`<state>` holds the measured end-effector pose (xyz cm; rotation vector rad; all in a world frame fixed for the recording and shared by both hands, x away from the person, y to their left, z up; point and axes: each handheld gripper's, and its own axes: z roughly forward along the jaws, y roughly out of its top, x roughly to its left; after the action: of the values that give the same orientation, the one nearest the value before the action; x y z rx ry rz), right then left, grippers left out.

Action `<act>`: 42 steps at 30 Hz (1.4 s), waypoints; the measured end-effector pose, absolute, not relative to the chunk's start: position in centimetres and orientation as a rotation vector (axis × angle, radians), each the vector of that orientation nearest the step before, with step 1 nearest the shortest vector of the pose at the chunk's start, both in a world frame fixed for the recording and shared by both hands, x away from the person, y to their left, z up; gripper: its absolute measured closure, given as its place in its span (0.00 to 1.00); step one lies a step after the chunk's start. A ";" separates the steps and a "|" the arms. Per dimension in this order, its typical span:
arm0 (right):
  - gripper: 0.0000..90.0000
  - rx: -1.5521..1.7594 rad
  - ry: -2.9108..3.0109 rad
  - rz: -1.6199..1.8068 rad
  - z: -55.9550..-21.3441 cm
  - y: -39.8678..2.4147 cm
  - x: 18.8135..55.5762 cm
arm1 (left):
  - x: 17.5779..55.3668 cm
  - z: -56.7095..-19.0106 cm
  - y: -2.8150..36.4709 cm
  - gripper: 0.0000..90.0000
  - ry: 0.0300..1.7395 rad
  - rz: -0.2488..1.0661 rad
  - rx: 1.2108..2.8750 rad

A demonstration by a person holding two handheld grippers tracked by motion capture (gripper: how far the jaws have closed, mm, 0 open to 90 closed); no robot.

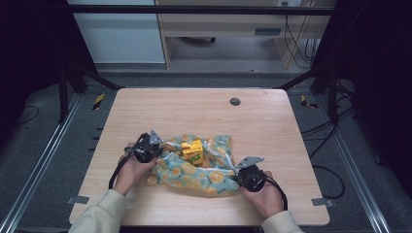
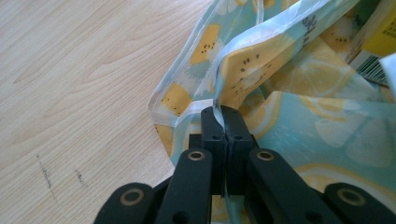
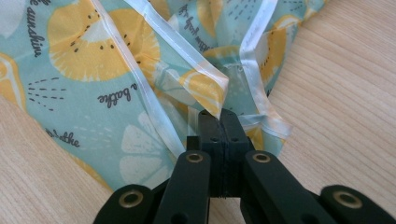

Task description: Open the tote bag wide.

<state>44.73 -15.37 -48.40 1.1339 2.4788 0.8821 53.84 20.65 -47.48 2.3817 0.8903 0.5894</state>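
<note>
Left tool point(image 2: 223, 122) is clamped tight on the pale hem of the lemon-print bag point(image 1: 194, 170), which lies crumpled on the near half of the counter point(image 1: 160, 107). Right tool point(image 3: 221, 122) is pinching a folded corner of the same bag at its other end. A yellow carton point(image 1: 193, 151) sits in the bag's mouth between the 2 tools.

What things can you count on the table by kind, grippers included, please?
Grippers: 2, the left gripper and the right gripper, each clamped on an edge of the bag.
Lemon-print bag: 1.
Yellow carton: 1, sitting on the bag.
Total: 4.
</note>
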 end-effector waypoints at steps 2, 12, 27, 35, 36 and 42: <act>1.00 1.133 2.477 0.880 -48.4 -15.5 44.7 | 53.8 -47.5 20.8 0.99 0.894 0.589 2.376; 0.49 1.132 2.320 1.012 -46.9 -15.8 44.3 | 52.6 -44.9 21.4 0.66 0.877 0.664 2.256; 0.11 1.218 2.045 1.110 -43.9 -19.0 44.4 | 50.5 -40.7 25.6 0.25 0.974 0.659 2.127; 0.09 1.300 2.021 1.078 -44.7 -21.6 44.8 | 50.7 -42.4 30.0 0.15 1.103 0.621 2.113; 0.09 1.307 2.021 1.066 -44.9 -21.8 44.8 | 50.7 -42.6 30.5 0.15 1.114 0.620 2.115; 0.08 1.363 2.023 1.028 -45.7 -23.0 45.3 | 50.4 -44.1 32.8 0.13 1.163 0.622 2.140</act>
<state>45.26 -23.03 -45.73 1.3628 2.0225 1.0277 50.40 32.78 -44.10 2.1397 1.1630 0.6218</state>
